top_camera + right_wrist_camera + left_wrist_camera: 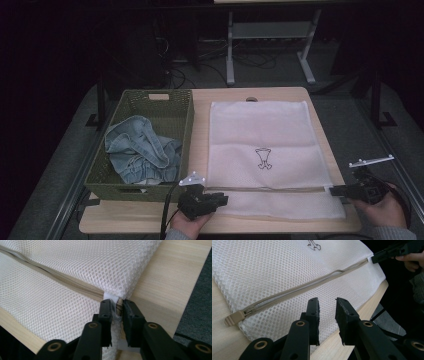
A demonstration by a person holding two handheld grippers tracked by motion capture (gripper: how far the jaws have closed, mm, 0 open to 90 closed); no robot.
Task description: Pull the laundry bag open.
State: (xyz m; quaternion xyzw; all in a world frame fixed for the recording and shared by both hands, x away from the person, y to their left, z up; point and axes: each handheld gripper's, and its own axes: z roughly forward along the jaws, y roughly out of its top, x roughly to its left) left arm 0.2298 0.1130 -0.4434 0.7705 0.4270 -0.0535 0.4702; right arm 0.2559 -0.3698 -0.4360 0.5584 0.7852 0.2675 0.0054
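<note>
left gripper (327, 306) jaws slightly apart, empty, over mesh laundry bag (260, 145) | right gripper (115, 307) narrowly parted around zipper pull (119, 305), contact unclear

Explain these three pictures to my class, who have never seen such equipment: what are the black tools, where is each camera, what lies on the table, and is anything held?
A person holds a hand-held two-jaw gripper in each hand. One picture looks down from above the table; the other two come from cameras riding on the grippers, looking along their black jaws.

On the wooden table lies a white mesh laundry bag with a beige zipper. Beside it stands a green basket holding jeans.

The left gripper hovers open over the bag, with nothing between its jaws. The right gripper has the bag's corner and the zipper's far end between its jaws; I cannot tell whether they press on it.
</note>
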